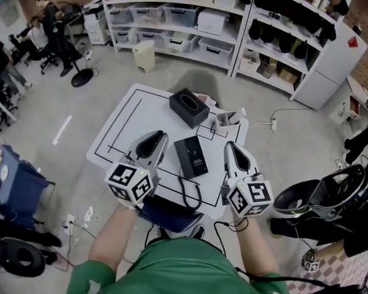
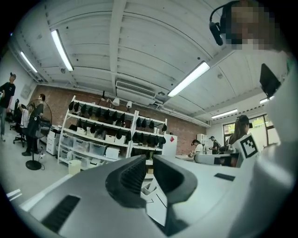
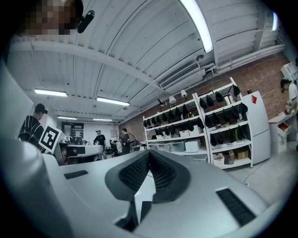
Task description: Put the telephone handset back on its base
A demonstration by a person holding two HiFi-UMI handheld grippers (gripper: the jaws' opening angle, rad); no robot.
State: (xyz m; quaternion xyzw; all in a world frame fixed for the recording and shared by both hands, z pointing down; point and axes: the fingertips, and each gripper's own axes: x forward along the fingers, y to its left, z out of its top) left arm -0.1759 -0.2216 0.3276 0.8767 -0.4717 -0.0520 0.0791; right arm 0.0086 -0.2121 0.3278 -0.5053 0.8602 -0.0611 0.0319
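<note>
A black telephone (image 1: 191, 156) lies in the middle of the white table (image 1: 136, 118), and its coiled cord (image 1: 190, 191) loops toward the near edge. I cannot tell the handset apart from the base. My left gripper (image 1: 162, 136) hovers just left of the phone, shut with nothing between its pads (image 2: 135, 179). My right gripper (image 1: 229, 145) hovers just right of the phone, also shut and empty. Both gripper views look out level over the room, so the left gripper (image 2: 150, 160) and the right gripper (image 3: 149, 153) show against shelves and ceiling, with the phone out of view.
A black box (image 1: 188, 108) and a small grey holder (image 1: 227, 120) stand at the table's far side. A blue seat (image 1: 167, 214) sits under the near edge. Shelves (image 1: 180, 23) line the back wall. People (image 1: 51, 21) are at the far left, helmets (image 1: 332, 191) at the right.
</note>
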